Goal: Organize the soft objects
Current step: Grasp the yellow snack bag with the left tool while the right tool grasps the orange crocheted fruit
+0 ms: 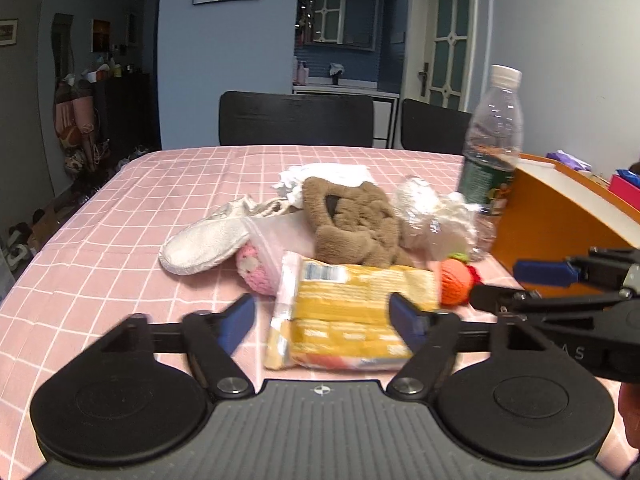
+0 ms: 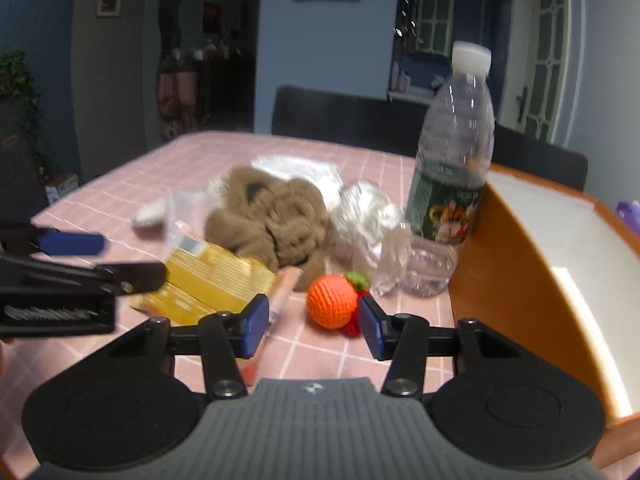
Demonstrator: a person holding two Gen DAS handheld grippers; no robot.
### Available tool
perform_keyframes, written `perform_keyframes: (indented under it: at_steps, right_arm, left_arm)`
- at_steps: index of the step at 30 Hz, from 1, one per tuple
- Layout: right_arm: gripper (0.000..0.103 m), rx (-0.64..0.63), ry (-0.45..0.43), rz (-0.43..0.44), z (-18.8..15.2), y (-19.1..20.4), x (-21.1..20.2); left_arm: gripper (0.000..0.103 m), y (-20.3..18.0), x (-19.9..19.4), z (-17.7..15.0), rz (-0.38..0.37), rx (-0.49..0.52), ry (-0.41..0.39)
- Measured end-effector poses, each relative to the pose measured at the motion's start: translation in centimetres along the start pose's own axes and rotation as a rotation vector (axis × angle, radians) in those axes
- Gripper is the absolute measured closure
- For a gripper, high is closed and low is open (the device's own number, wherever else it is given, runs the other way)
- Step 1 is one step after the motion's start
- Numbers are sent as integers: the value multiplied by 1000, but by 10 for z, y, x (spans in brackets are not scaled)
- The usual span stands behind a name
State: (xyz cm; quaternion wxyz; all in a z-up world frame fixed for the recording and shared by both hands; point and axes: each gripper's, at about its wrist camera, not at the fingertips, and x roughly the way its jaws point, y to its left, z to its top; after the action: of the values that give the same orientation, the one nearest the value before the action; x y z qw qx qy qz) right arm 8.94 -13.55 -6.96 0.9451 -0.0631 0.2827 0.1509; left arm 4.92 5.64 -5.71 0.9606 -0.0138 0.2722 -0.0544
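A pile of soft things lies on the pink checked tablecloth (image 1: 120, 208): a brown plush (image 1: 352, 224), a white slipper (image 1: 204, 244), a pink knitted piece in a clear bag (image 1: 256, 268) and an orange crocheted ball (image 2: 332, 306). A yellow packet (image 1: 352, 312) lies between the fingers of my left gripper (image 1: 324, 320), which is open and not pressing on it. My right gripper (image 2: 314, 330) is open, its blue pads either side of the near edge of the orange ball with small gaps showing. Each gripper also shows in the other's view, the right gripper (image 1: 504, 284) and the left gripper (image 2: 120, 258).
A clear water bottle (image 2: 452, 160) stands just behind the ball, beside crumpled clear plastic (image 2: 368, 216). An open orange box (image 2: 520, 280) with a white inside sits right of it. White cloth (image 1: 328, 172) lies behind the plush. Two dark chairs (image 1: 296, 120) stand at the far edge.
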Motion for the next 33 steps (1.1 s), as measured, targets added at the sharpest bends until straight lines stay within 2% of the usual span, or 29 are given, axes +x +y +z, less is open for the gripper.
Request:
perform_keyframes:
  at_steps: [3,7,10,13,15,19,21,22,25,28,31,33]
  right_arm:
    - [47,15,36,-25,-1,-7,20]
    - [40,26,72,-11,-1,-14,41]
    - [40,34,91,-1,-1,-15,53]
    - [43,44,101,3,0,-16,64]
    - [51,44,100,4,1,-15,68]
    - [52,51,103,44,0,-16,62]
    - [52,57,117,34,-3,-17,52]
    - [52,56,121,30,-5,-17,47]
    - [52,56,131,43,-12,-17,31]
    - [52,61,134,78,-15,-14,26]
    - [52,39,130,42,-17,-13,27]
    - [51,43,136,20,-17,-17,28]
  left_arm:
    - [11,13,17,0,-14,-40,25]
    - [7,32,38,-4,-111,-174,90]
    - [6,36,52,-8,-128,-234,137]
    - [4,32,56,-10,-127,-216,144]
    - [3,30,57,-9,-139,-211,147]
    - [3,25,58,-7,-146,-199,158]
    - [4,24,58,-7,-146,-198,172]
    - [5,24,56,-8,-144,-201,176]
    - [19,22,48,-10,-134,-218,186]
    - [20,16,37,-11,-186,-235,191]
    - [20,8,28,-11,-208,-228,188]
    - [21,8,25,-12,-262,-253,191]
